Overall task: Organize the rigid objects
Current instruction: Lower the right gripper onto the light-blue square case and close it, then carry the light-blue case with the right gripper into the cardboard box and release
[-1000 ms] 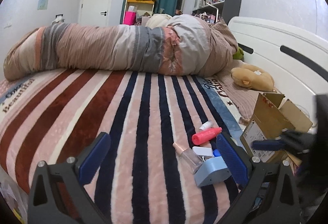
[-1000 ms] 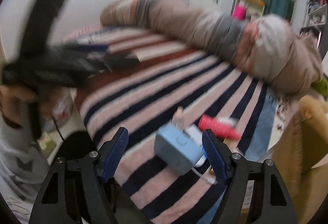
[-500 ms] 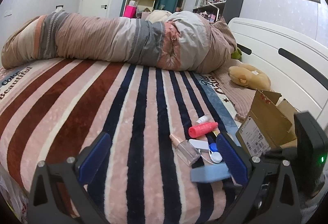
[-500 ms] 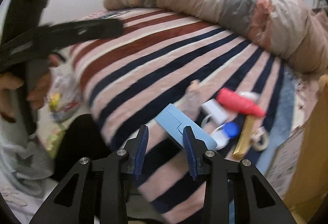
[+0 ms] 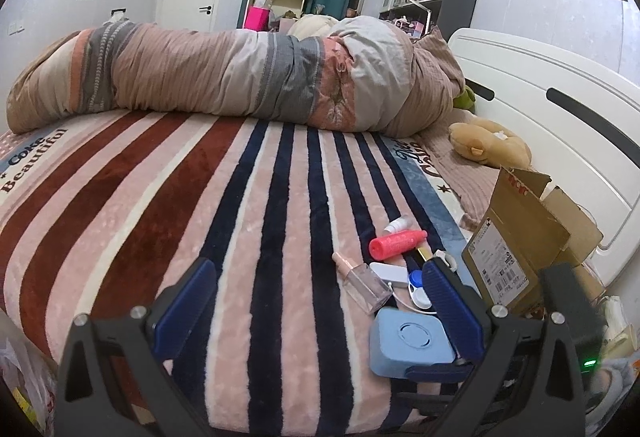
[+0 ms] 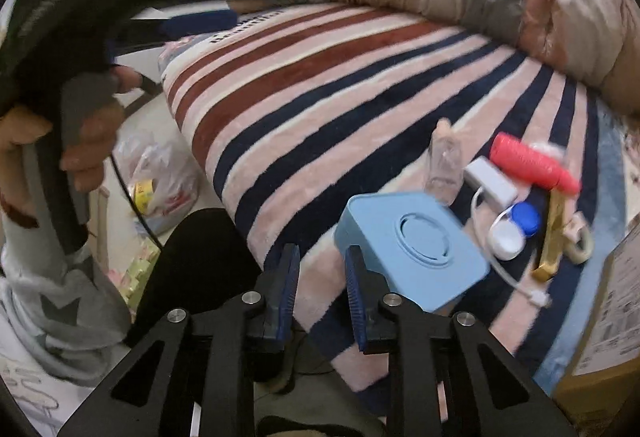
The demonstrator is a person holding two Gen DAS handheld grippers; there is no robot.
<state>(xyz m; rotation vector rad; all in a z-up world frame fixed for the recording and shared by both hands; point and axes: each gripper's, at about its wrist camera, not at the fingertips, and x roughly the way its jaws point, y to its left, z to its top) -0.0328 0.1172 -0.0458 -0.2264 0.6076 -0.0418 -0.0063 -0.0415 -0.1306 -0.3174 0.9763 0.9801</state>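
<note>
The striped bed (image 5: pixel 168 197) lay bare across its left and middle, open passage for any gripper up to the rolled quilt (image 5: pixel 240 81) that barred the far side. On the right the way was crowded: the blue box (image 6: pixel 412 249), clear bottle (image 6: pixel 442 161), red tube (image 6: pixel 532 165), white charger (image 6: pixel 490 183) and lens case (image 6: pixel 514 231) clustered close together, hemmed by the cardboard box (image 5: pixel 516 237) at the headboard (image 5: pixel 560 117). A plush toy (image 5: pixel 488 145) sat beyond.
</note>
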